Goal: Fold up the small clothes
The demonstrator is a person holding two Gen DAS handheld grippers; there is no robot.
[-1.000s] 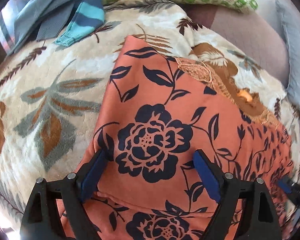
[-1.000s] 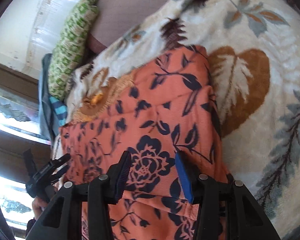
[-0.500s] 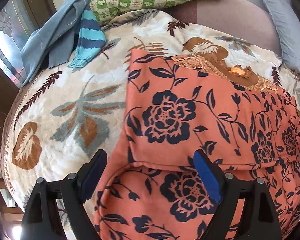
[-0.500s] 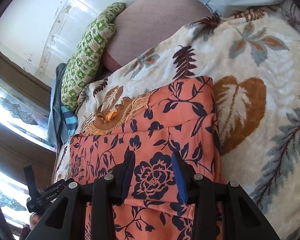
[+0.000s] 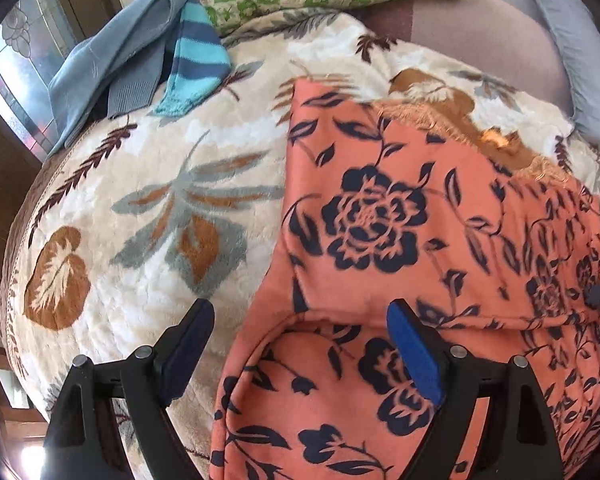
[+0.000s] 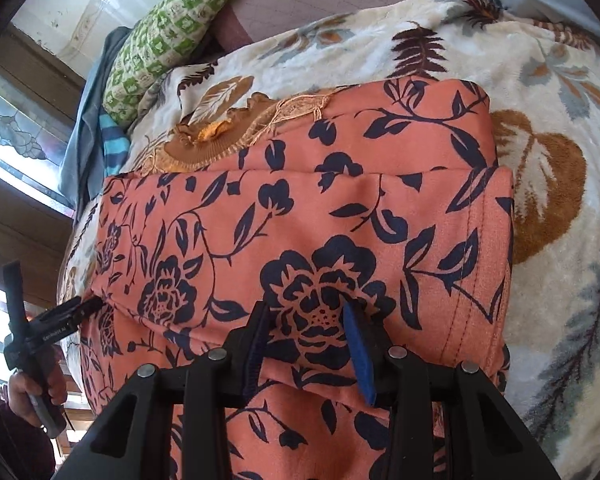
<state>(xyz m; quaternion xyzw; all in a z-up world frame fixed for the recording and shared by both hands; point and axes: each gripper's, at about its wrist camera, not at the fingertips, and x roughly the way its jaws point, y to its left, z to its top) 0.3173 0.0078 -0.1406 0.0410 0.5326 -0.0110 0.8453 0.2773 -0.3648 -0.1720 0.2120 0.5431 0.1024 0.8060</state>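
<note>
A: Garment (image 5: 400,240)?
B: Lying part-folded on the bed's blanket (image 5: 148,208), mid-bed.
A: Left claw (image 5: 300,344)?
B: Gaping wide over the garment's left edge, gripping nothing.
A: Right claw (image 6: 306,336)?
B: Half-open, empty.

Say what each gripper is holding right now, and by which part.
Nothing is held. The left gripper hangs open above the orange floral garment and blanket. The right gripper stands partly open over the folded layer; no cloth is pinched.

The left gripper (image 5: 300,336) is pointing steeply down, jaws standing wide and empty. The right gripper (image 6: 306,332) is angling down, jaws partly apart. A hand (image 6: 30,394) is gripping the left handle.
</note>
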